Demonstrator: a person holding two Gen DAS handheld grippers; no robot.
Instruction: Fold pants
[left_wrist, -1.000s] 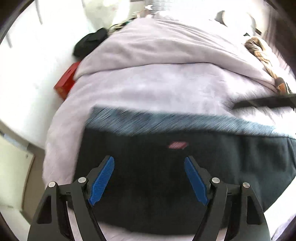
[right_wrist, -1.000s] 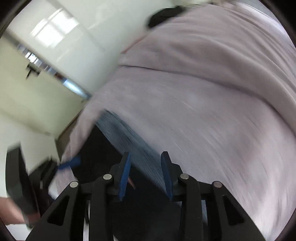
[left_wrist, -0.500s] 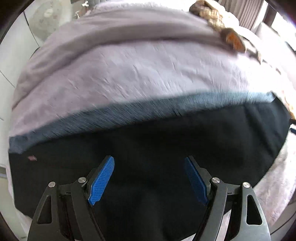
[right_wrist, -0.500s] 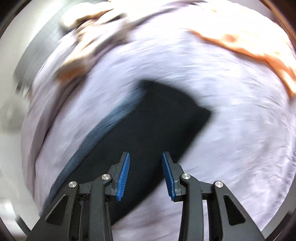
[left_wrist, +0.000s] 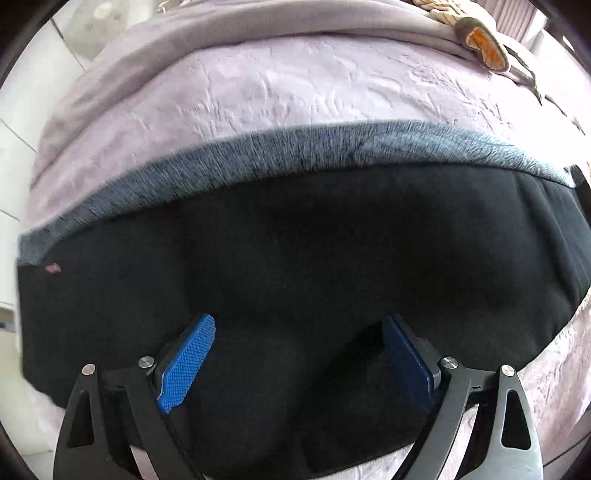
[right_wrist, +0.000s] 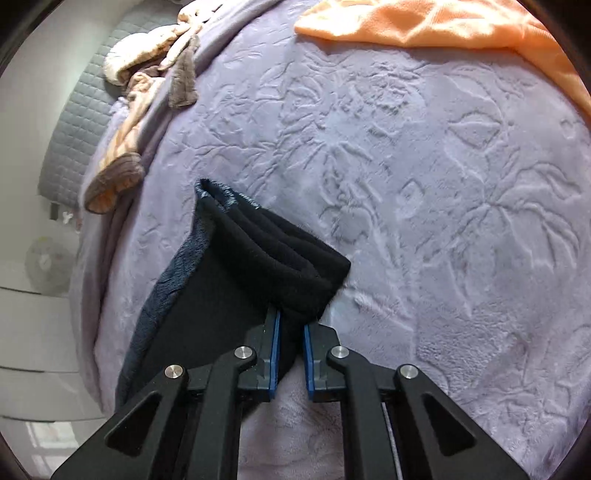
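A lilac embossed bedspread (right_wrist: 424, 177) carries black pants (right_wrist: 236, 280), an orange cloth (right_wrist: 424, 22) and a striped garment (right_wrist: 147, 70).

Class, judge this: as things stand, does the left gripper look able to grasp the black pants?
Probably yes: the left gripper is open, right above the black pants, nothing between them.

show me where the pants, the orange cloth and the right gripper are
pants (right_wrist: 236, 295), right wrist view, on the flat black top layer
orange cloth (right_wrist: 424, 22), right wrist view, on its middle by the top edge
right gripper (right_wrist: 290, 332), right wrist view, midway between the fingertips, shut on the pants' corner
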